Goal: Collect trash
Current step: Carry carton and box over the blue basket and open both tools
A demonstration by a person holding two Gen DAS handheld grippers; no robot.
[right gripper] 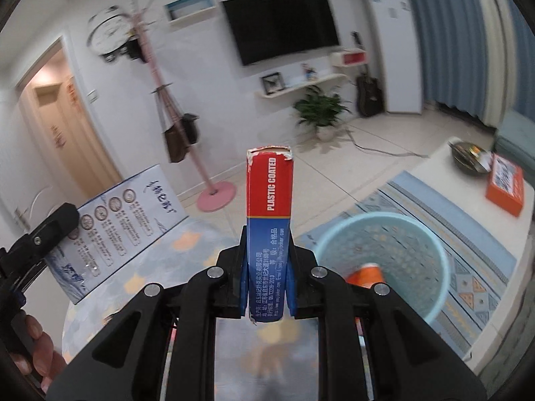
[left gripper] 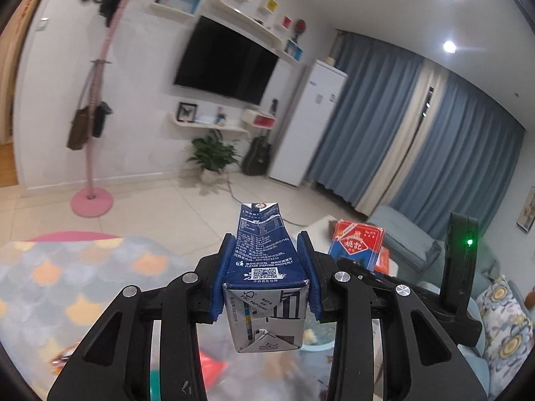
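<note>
Above the patterned rug, the left claw (left gripper: 265, 264) pinches a milk carton (left gripper: 262, 267) across its side panels, and the right claw (right gripper: 267, 267) clamps a playing-card box (right gripper: 269, 220) by its narrow faces. Both appear light, crushable cardboard, so gripping near the stiffer edges seems safest. A pale blue waste basket (right gripper: 434, 247) stands just beside the right claw.

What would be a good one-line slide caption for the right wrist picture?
Right gripper clamps a red-and-blue card box above a light blue trash basket in a living room.
</note>
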